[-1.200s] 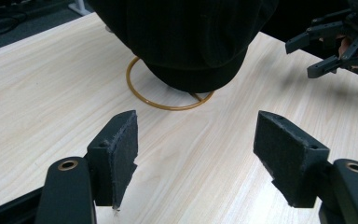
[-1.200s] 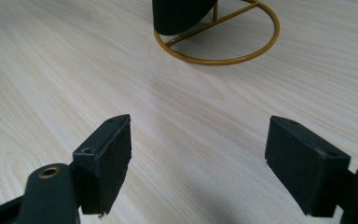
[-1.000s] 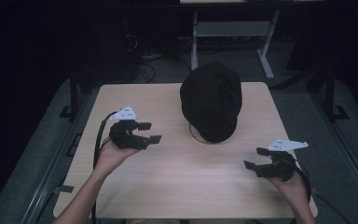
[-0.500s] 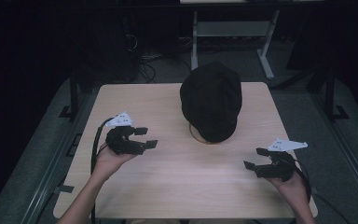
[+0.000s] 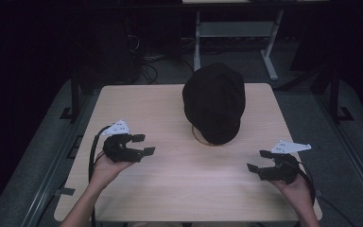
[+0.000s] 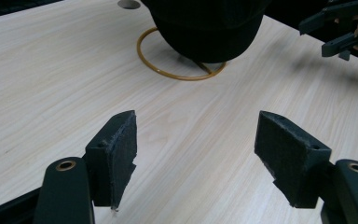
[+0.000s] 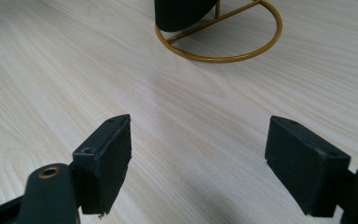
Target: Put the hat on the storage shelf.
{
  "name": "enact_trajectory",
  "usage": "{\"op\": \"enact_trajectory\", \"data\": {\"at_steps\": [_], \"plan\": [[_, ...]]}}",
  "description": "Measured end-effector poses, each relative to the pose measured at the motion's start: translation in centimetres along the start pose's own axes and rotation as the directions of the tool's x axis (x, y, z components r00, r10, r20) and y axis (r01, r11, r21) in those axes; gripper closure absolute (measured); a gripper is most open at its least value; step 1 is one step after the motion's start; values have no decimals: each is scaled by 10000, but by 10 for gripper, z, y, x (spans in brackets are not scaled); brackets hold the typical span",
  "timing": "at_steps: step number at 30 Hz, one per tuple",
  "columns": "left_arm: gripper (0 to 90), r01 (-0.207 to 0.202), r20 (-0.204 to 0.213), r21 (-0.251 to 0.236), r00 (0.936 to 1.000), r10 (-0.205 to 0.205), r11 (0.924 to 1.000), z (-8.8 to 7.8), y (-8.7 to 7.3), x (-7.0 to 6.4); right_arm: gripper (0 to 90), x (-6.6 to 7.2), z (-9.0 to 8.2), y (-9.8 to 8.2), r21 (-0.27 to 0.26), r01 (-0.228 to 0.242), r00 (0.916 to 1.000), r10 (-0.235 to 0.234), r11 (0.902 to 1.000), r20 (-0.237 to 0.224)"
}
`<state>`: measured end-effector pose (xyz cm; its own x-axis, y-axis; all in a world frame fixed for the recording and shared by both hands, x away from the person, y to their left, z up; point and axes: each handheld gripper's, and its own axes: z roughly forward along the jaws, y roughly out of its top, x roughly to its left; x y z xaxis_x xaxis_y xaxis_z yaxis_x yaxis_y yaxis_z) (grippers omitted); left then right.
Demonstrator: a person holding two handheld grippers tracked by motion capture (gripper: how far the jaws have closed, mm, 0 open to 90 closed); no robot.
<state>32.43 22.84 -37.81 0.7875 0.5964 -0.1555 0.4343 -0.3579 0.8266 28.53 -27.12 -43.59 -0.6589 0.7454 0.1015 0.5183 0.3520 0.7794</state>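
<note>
A black hat [image 5: 213, 101] sits on a gold wire stand whose ring base [image 5: 199, 137] rests on the wooden table [image 5: 170, 198] at the back middle. My left gripper [image 5: 144, 144] hovers left of the hat, open, its jaws pointing right with nothing between them. Near the right front edge my right gripper [image 5: 258, 161] is open and empty, pointing left. In the left gripper view the open pads [image 6: 116, 149] face the hat [image 6: 207, 23] and the ring [image 6: 168, 72]. The right gripper view has wide-apart pads [image 7: 107, 154] before the ring [image 7: 219, 58].
The other gripper [image 6: 342, 28] appears at the top right of the left gripper view. A round hole [image 6: 129, 3] is in the tabletop behind the hat. A white desk frame [image 5: 269, 56] and cables [image 5: 146, 61] stand on the floor beyond the table.
My left gripper has drifted a little toward the near edge and sunk closer to the tabletop. The right gripper and the hat have stayed put.
</note>
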Motion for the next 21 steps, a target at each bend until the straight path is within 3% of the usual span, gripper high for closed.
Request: {"op": "enact_trajectory", "data": {"at_steps": [21], "plan": [[294, 268, -253, -219, 9993, -274, 9994, -11, -23, 3, 224, 1, 0, 0, 49, -25, 10000, 25, 10000, 6]]}}
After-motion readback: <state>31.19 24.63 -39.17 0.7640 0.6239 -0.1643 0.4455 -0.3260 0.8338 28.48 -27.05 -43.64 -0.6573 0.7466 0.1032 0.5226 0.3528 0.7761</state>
